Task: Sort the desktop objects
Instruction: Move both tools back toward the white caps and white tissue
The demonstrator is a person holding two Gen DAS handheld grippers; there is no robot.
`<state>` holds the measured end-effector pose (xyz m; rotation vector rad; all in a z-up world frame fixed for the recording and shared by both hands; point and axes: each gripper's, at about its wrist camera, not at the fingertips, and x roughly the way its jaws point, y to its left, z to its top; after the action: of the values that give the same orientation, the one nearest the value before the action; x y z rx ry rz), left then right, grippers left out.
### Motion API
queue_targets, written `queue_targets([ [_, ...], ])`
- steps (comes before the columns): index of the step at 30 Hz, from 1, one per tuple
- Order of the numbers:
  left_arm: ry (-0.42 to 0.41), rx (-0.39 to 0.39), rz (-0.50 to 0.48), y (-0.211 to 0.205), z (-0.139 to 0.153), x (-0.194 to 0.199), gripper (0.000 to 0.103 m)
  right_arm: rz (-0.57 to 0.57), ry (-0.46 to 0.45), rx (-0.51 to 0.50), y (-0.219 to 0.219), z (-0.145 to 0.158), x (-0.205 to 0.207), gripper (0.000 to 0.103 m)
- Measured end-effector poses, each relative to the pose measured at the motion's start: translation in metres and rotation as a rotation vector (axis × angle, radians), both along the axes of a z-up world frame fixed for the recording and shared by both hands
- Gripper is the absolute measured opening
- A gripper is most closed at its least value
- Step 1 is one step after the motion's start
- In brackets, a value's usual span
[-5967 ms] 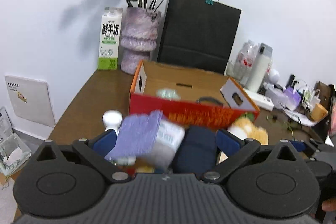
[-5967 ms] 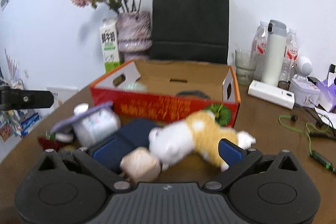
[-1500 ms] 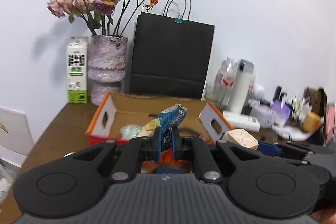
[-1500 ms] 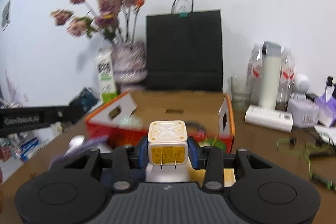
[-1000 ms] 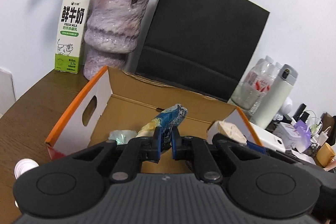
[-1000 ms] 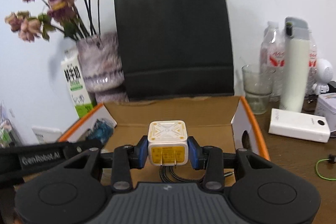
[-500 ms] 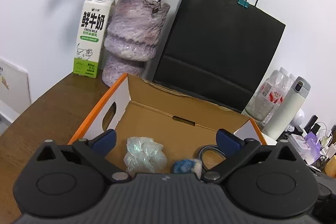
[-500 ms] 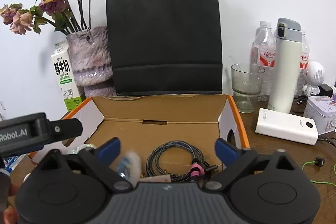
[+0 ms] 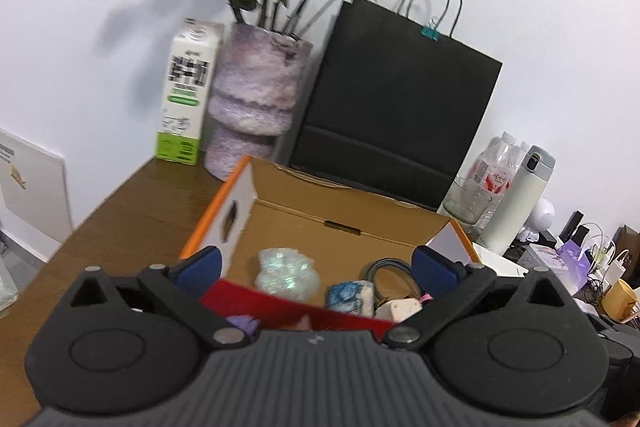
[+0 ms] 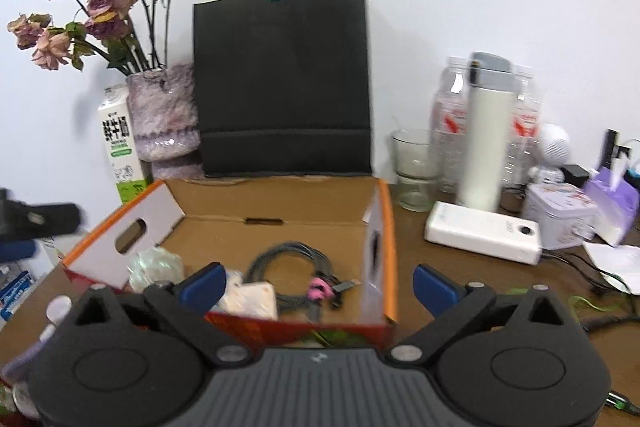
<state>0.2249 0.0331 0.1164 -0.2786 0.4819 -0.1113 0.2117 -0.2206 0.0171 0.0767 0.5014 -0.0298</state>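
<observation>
left wrist view, nearest first: left gripper [image 9: 316,265], blue pads spread wide, nothing between them, poised over the near red wall of the cardboard box [image 9: 344,215]. inside the box: iridescent crumpled wrapper [image 9: 287,270] toward the left, blue-and-white packet [image 9: 351,295] beside it, cream charger cube [image 9: 400,309] and coiled cable [image 9: 386,269] to the right. behind the box: milk carton [image 9: 188,95], purple vase [image 9: 258,99] of dried roses, black paper bag [image 9: 396,99] against the wall.

right wrist view: right gripper [image 10: 318,285], fingers likewise parted and empty, above the same box [image 10: 276,201]. cable [image 10: 292,267] with pink tie lies mid-floor, charger cube [image 10: 252,297] at the near wall. on the table to the right: white power bank [image 10: 482,237], glass [image 10: 412,167], white flask [image 10: 486,131].
</observation>
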Motion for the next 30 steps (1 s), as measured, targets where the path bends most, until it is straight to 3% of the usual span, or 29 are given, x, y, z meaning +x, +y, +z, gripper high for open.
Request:
queue_targets([
  [15, 0.072, 0.086, 0.135, 0.082, -0.027, -0.068, 0.103, -0.051, 0.073, -0.037, -0.029, -0.037, -0.079, 0.100],
  [30, 0.101, 0.156, 0.173, 0.101, -0.042, -0.071, 0.103, -0.067, 0.084, -0.030, -0.037, -0.044, -0.085, 0.100],
])
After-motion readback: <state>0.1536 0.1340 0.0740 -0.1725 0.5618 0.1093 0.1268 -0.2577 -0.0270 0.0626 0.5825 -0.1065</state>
